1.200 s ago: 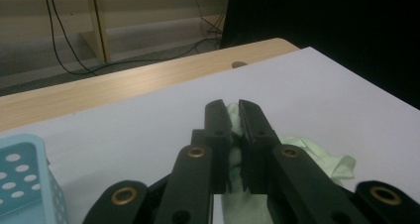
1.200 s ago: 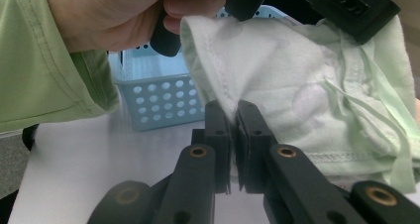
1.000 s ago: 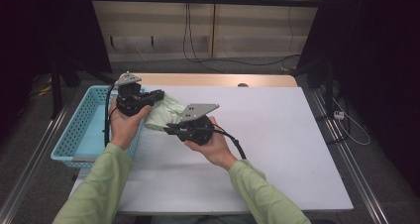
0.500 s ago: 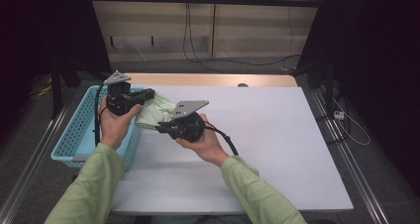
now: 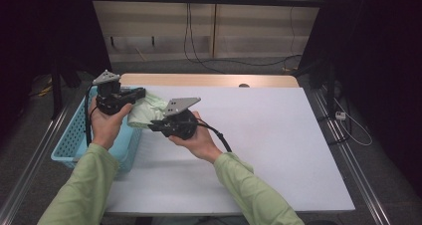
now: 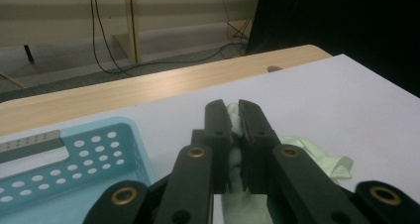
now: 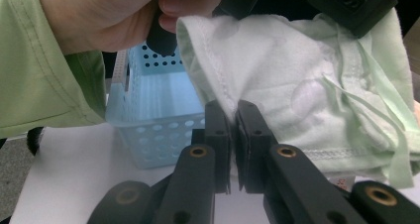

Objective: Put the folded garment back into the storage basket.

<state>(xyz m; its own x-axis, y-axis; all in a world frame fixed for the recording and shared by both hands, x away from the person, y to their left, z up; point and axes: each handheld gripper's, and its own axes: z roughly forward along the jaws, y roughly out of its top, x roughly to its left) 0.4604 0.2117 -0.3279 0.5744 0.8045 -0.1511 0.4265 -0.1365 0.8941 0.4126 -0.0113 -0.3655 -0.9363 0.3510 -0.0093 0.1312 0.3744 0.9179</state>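
Since a second ago both hands have carried the one pale green cloth point(image 5: 145, 111) leftward, so it now hangs at the near right rim of the single blue basket point(image 5: 74, 140) instead of over the white table point(image 5: 278, 135). The left gripper point(image 6: 233, 116) is pressed together, pinching a fold of the cloth. The right gripper point(image 7: 233, 116), the second of the two, is likewise clamped on its hem, just beside the basket.
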